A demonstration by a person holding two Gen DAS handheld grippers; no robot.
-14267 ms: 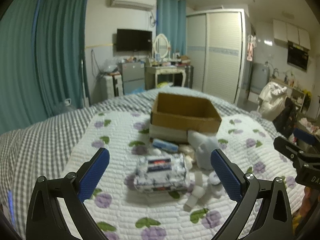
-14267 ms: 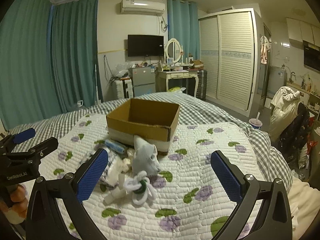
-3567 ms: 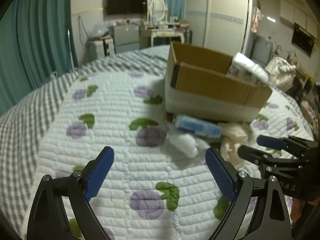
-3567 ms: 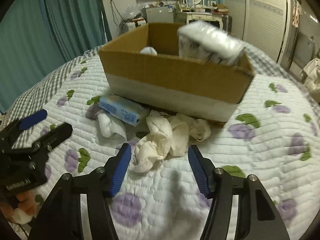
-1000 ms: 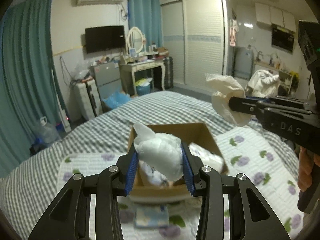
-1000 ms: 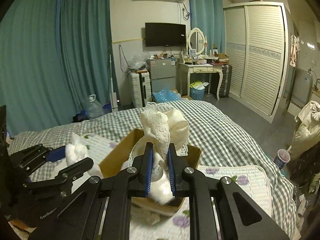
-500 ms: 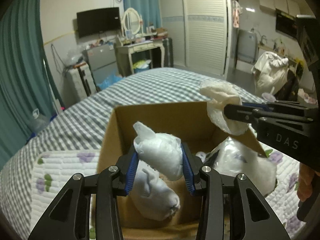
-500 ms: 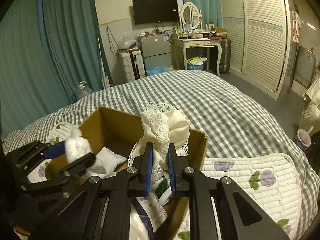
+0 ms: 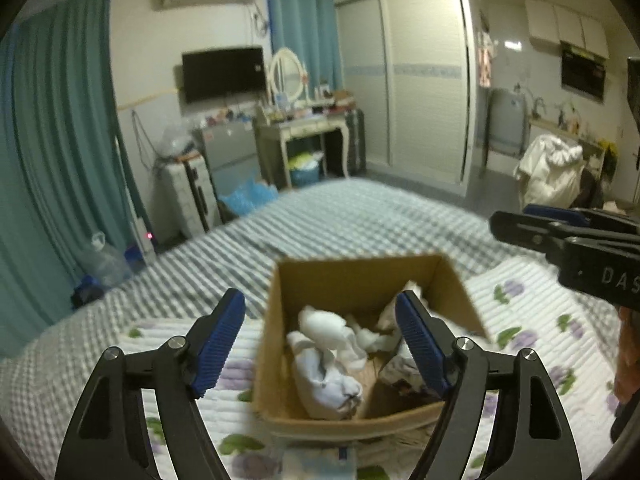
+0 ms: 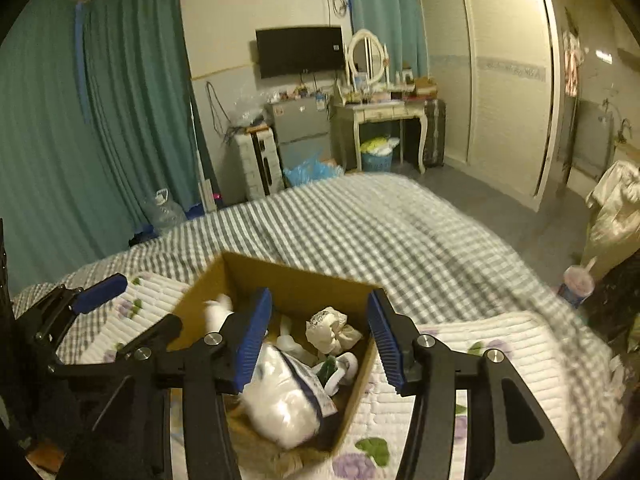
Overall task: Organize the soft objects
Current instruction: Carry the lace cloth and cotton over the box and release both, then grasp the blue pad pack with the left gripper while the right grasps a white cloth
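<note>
The right tongs (image 10: 318, 334) hang with their blue-padded jaws spread apart and nothing between them, above a cardboard box (image 10: 292, 280) that sits on a bed with a white floral quilt (image 10: 500, 344) over a grey checked cover (image 10: 360, 228). Inside the box lie a cream lace-trimmed bundle (image 10: 330, 330), a white plastic-wrapped pack with dark print (image 10: 286, 396) and smaller white soft pieces, one blurred near the left wall. The left tongs (image 10: 124, 306) reach in from the left beside the box, also spread wide, and beyond the bed stand teal curtains (image 10: 132, 120), a wall television (image 10: 300, 52) and a dressing table (image 10: 380, 112).
</note>
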